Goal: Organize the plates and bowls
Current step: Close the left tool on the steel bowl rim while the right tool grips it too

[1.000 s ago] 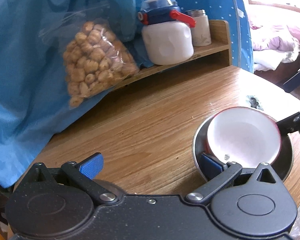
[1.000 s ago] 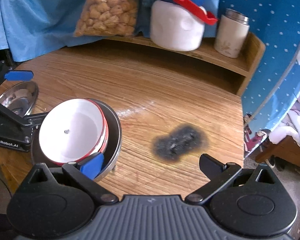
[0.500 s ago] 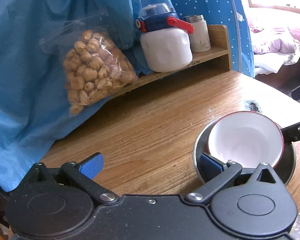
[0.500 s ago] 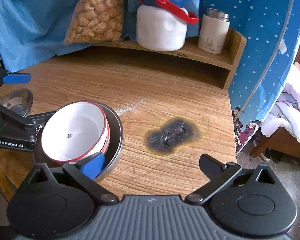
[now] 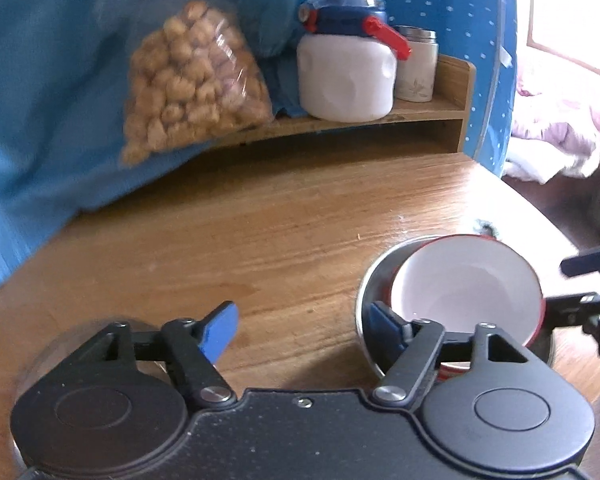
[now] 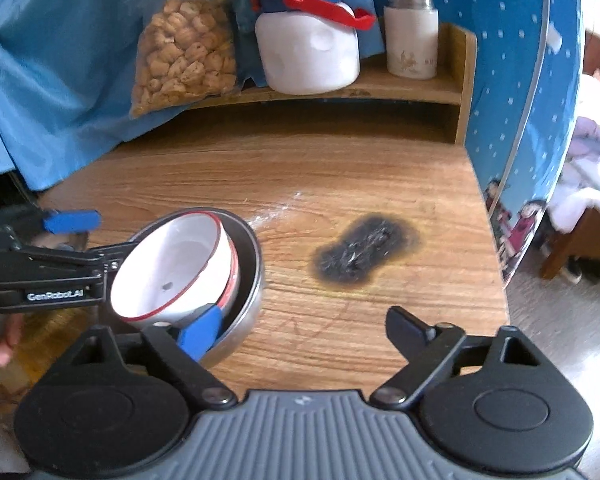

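- Standing apart, the left hand-held gripper (image 5: 302, 330) has just been closing, its right pad lying at the near rim of the metal bowl (image 5: 367, 300); nothing sits between its jaws.
- The right hand-held gripper (image 6: 304, 326), likewise apart and closing, is reaching its left pad under the white bowl (image 6: 168, 264).
- That red-rimmed bowl is sitting tilted inside the metal one.
- Only the right view is showing a burn mark (image 6: 360, 254) on the surface (image 6: 260, 176).

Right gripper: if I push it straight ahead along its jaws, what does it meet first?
Most likely the bare wooden tabletop, short of the black scorch mark. The right gripper points downward there; the stacked bowls sit off to its left side. Depth is uncertain.
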Motion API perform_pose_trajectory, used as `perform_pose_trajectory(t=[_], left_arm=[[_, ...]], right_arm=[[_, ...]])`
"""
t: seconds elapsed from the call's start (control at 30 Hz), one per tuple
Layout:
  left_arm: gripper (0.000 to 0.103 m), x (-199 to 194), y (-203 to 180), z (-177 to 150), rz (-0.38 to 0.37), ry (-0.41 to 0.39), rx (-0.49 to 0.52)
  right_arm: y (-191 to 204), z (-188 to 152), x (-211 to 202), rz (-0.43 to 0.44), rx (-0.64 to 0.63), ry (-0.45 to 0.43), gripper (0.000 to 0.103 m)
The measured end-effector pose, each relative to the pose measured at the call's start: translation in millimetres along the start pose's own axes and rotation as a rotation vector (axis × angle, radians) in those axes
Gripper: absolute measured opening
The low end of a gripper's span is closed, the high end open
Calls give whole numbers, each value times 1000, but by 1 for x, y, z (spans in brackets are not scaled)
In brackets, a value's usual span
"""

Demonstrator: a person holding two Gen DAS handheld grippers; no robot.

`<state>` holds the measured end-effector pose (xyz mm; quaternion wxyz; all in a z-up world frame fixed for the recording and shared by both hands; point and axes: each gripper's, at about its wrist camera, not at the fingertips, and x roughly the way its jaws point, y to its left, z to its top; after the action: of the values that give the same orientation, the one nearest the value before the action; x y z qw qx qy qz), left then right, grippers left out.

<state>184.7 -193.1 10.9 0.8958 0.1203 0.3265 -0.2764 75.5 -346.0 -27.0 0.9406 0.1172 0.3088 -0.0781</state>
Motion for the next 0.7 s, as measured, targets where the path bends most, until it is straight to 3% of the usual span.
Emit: perform_pose_trajectory(t=[0.17,0.27,0.43,0.7], left_arm=[[73,7,18,-5,-98,90,-149],[67,11,24,-4,-144,121,-190],[53,10,19,-2,-161,125,-180],[47,11,21,-4,-170,126,-247]], right_arm=[[1,2,-4,14,9,32,84],[-1,10,-1,38,4,96,83],[-1,23,4,61,0,181,75],[1,25,5,51,18,203,74]])
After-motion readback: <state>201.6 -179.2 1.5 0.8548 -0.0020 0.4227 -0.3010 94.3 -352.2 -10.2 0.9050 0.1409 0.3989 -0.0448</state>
